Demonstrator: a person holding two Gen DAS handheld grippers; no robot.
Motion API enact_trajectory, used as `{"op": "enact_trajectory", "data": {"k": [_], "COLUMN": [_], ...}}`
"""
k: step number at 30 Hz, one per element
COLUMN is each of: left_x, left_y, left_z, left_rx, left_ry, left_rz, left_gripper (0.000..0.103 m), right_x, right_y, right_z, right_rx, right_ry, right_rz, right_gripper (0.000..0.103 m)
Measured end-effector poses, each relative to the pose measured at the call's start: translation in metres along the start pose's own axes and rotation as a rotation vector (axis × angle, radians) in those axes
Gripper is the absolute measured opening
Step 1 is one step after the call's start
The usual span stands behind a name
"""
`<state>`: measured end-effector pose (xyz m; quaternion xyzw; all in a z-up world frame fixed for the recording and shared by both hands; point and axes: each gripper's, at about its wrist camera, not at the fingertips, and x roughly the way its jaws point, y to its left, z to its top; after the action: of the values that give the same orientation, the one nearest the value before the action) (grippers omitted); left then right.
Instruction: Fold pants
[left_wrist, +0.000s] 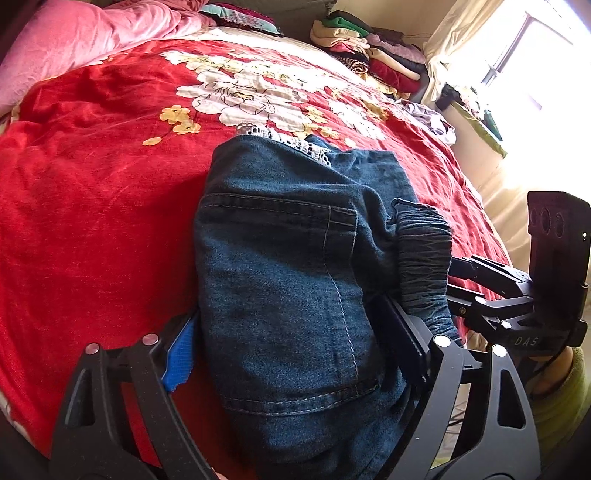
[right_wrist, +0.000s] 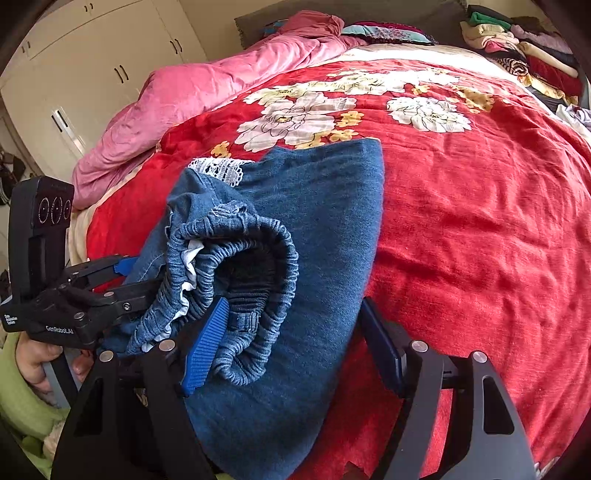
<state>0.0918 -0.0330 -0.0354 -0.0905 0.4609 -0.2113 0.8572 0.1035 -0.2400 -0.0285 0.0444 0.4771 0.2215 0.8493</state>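
Observation:
Blue denim pants (left_wrist: 288, 280) lie folded in a thick bundle on the red flowered bedspread (left_wrist: 92, 206), with white lace trim (left_wrist: 295, 142) at the far end and the gathered elastic waistband (left_wrist: 424, 258) on the right. My left gripper (left_wrist: 295, 350) has its jaws wide apart on either side of the bundle. In the right wrist view the pants (right_wrist: 325, 229) fill the near centre and the waistband (right_wrist: 240, 280) curls up. My right gripper (right_wrist: 291, 343) is also spread wide around the bundle's near end. The other gripper (right_wrist: 74, 291) shows at the left.
A pink quilt (right_wrist: 207, 92) is bunched at the bed's far left. A pile of folded clothes (left_wrist: 373, 51) sits at the far right corner, near a bright window (left_wrist: 517, 59). White wardrobe doors (right_wrist: 92, 74) stand beyond the bed.

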Motion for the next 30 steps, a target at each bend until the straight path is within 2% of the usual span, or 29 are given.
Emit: {"op": "enact_trajectory", "data": {"k": [4,7,9,12,13,15,18,30], "left_x": [0.002,0.004,0.004,0.001,0.000,-0.004,-0.009,-0.029], "left_y": [0.002,0.001,0.001,-0.002,-0.004,-0.008,-0.015,-0.027], "left_z": [0.002,0.004,0.005,0.005,0.006,0.006,0.006,0.026], "left_rx": [-0.003,0.005,0.000,0.010,0.019,0.034,0.054,0.066], "left_ry": [-0.004,-0.009,-0.011,-0.019,-0.022,-0.030,-0.042,-0.101], "left_rz": [-0.003,0.001,-0.007,-0.004,0.000,0.006,0.021,0.006], "left_gripper": [0.079,0.074,0.066,0.058,0.057,0.051,0.049,0.048], "right_x": [0.003,0.006,0.008,0.005,0.003,0.000,-0.007,-0.027], "right_y": [-0.002,-0.002,0.000,0.007,0.010,0.016,0.023,0.041], "right_z": [0.003,0.004,0.005,0.005,0.004,0.005,0.007,0.034], "right_rx": [0.000,-0.002,-0.011,-0.036,-0.043,-0.058,-0.070,-0.145], "right_ry": [-0.005,-0.012,-0.013,-0.026,-0.034,-0.048,-0.069,-0.153], "right_rz": [0.014,0.022,0.039,0.057,0.059,0.043,0.037,0.041], "right_gripper": [0.071,0.071,0.056,0.041,0.038,0.037,0.034,0.032]}}
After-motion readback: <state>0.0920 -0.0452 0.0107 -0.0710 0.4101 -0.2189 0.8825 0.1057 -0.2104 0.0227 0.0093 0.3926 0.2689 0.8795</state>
